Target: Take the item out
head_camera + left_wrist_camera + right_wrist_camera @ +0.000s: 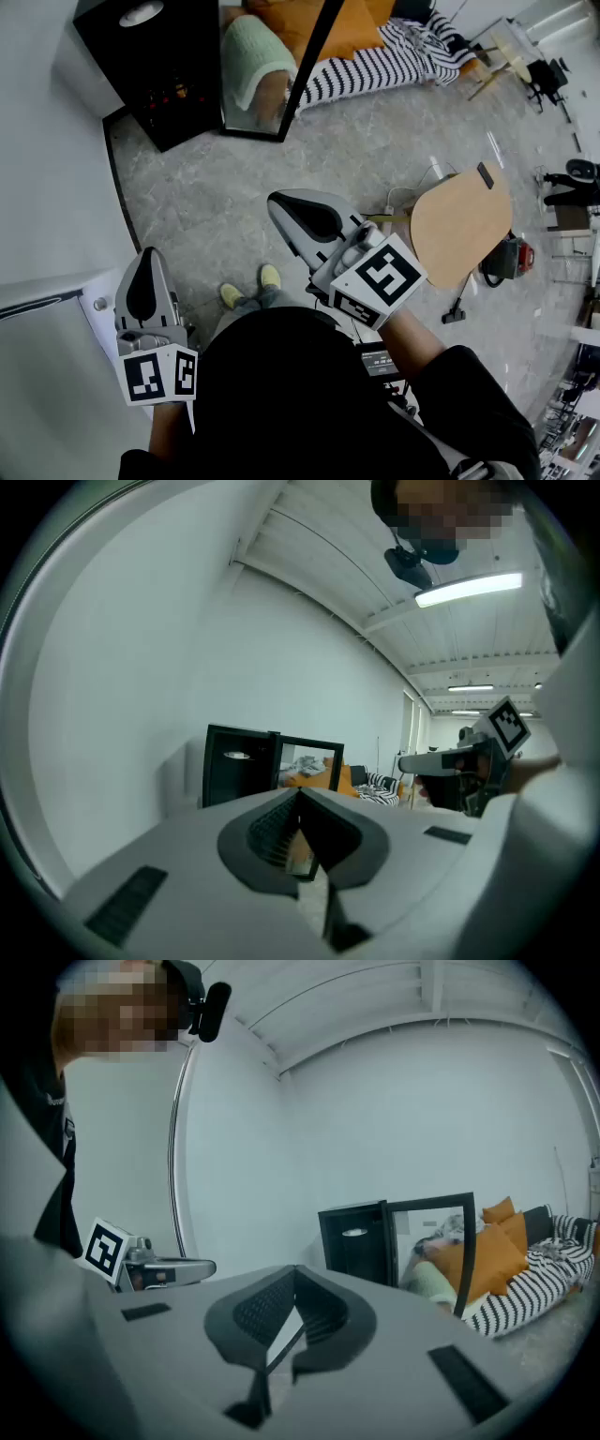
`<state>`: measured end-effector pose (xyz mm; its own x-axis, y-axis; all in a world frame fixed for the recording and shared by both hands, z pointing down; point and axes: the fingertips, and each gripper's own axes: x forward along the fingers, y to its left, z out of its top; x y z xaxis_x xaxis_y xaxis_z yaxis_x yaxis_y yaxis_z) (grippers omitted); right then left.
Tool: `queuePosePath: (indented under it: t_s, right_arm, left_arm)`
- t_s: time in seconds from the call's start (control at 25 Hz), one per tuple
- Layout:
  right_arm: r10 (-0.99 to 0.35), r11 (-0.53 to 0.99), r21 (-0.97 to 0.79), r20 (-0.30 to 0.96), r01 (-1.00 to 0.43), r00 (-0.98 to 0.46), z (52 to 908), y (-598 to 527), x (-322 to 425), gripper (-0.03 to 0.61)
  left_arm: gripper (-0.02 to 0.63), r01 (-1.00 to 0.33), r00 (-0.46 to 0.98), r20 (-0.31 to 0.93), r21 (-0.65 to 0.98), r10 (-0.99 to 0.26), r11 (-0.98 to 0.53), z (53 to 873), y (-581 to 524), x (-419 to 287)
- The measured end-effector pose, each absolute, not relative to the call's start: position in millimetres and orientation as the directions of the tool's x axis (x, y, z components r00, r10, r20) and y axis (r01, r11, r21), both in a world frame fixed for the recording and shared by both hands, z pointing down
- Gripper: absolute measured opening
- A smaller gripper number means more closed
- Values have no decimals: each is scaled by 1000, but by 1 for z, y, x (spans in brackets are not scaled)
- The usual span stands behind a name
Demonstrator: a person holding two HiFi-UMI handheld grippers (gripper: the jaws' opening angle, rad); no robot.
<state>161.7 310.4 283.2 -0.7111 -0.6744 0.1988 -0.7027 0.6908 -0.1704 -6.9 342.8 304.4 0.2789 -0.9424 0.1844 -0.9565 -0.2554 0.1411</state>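
The left gripper point(150, 257) point(300, 797) had its jaws pressed together with nothing between them, tips meeting in its own view over bare floor. The right gripper point(278, 204) point(295, 1275) was likewise closed and empty, held higher and further forward. Neither touched anything. Well ahead of both, a black cabinet point(141, 66) point(238, 766) point(352, 1239) stood on the grey floor point(375, 150) against the white wall, its glass door point(255, 75) point(433, 1246) swung open. Inside the cabinet only dim reddish shapes point(171, 94) showed, too dark and small to tell what the item was. Beyond the door lay orange cushions point(487, 1255) and a striped cover point(375, 61).
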Motion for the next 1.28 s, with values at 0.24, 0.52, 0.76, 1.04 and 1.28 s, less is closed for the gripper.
queuePosePath:
  t_s: [0.24, 0.52, 0.76, 1.04, 1.28]
  right_arm:
    - [-672, 686, -188, 205, -703, -711, 283, 317, 145, 5]
    - [-659, 691, -215, 203, -690, -724, 282, 321, 130, 5]
    - [-636, 707, -206, 235, -677, -735, 281, 328, 109, 6]
    - [-622, 719, -172, 274, -674, -734, 286, 333, 84, 6]
    - [-629, 712, -154, 292, -685, -720, 285, 332, 78, 6]
  left_arm:
    - [9, -954, 286, 183, 148, -941, -261, 303, 349, -21]
    - [9, -948, 299, 169, 162, -939, -272, 303, 353, -37]
    - [9, -944, 305, 176, 183, -936, -273, 304, 362, -53]
    - [9, -942, 304, 168, 201, -938, -270, 309, 367, -73]
    - [9, -937, 313, 157, 209, -937, -279, 310, 364, -79]
